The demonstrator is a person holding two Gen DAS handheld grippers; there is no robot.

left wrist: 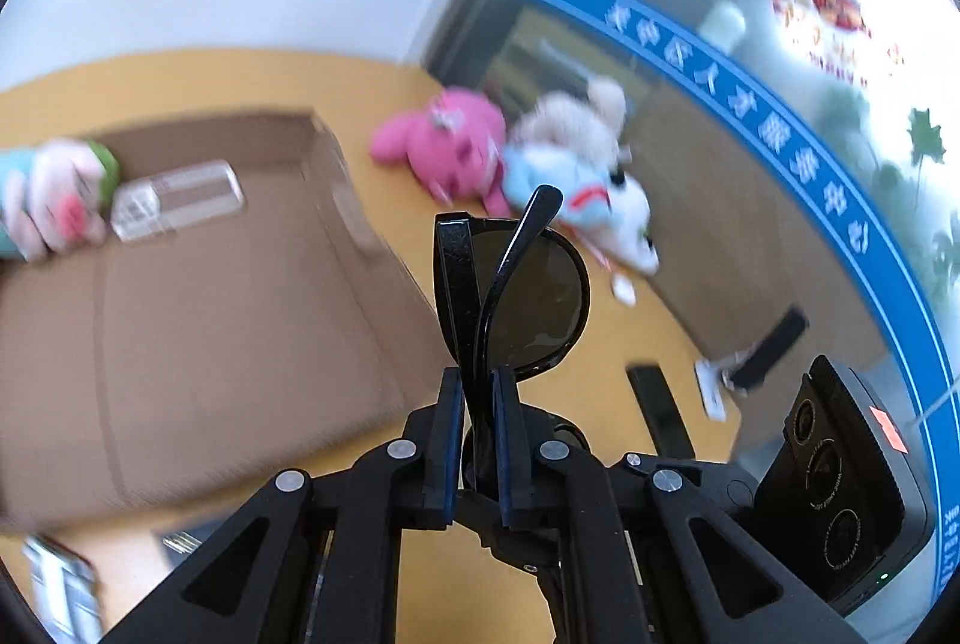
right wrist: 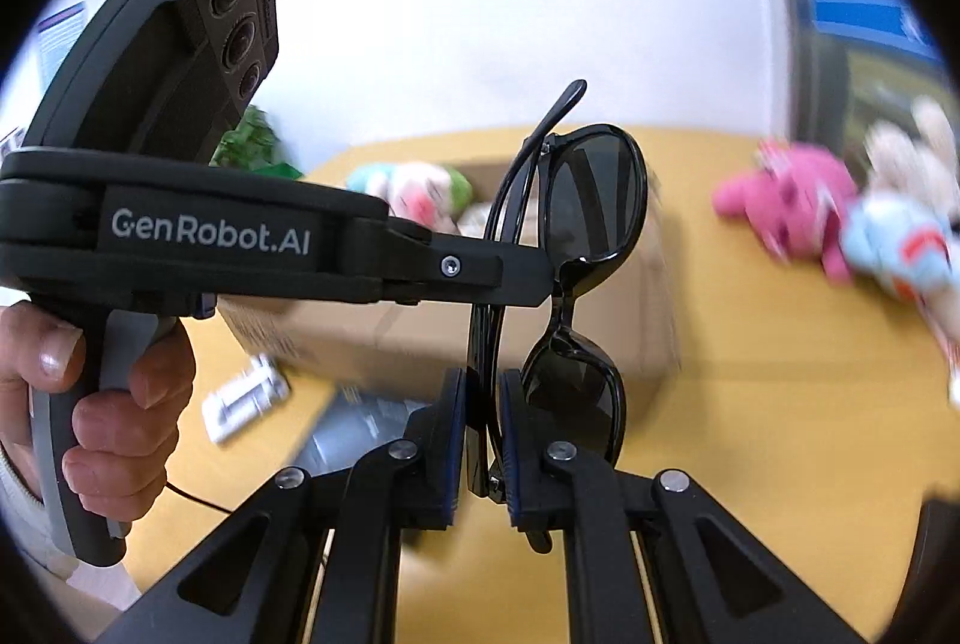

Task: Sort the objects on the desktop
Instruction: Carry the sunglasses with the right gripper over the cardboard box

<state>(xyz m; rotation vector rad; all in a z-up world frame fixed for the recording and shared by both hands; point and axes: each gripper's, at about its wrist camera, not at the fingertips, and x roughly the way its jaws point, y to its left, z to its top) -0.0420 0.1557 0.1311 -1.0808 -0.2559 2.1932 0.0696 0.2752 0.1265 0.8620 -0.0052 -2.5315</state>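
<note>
Black sunglasses (left wrist: 528, 296) are held in the air over the yellow table (left wrist: 600, 392). My left gripper (left wrist: 478, 392) is shut on them near the middle of the frame. In the right wrist view my right gripper (right wrist: 483, 404) is shut on the lower end of the sunglasses (right wrist: 594, 200), and the left gripper (right wrist: 528, 278) reaches in from the left and pinches them at the bridge. An open cardboard box (left wrist: 198, 296) lies to the left, with a clear plastic case (left wrist: 180, 200) and a plush toy (left wrist: 54, 194) inside.
A pink plush (left wrist: 444, 146) and a blue and white plush (left wrist: 576, 188) lie on the table behind the glasses. A black bar (left wrist: 660, 410), a white stick (left wrist: 711, 392) and a black device (left wrist: 771, 347) lie at the right edge. Printed packets (right wrist: 246, 398) lie before the box.
</note>
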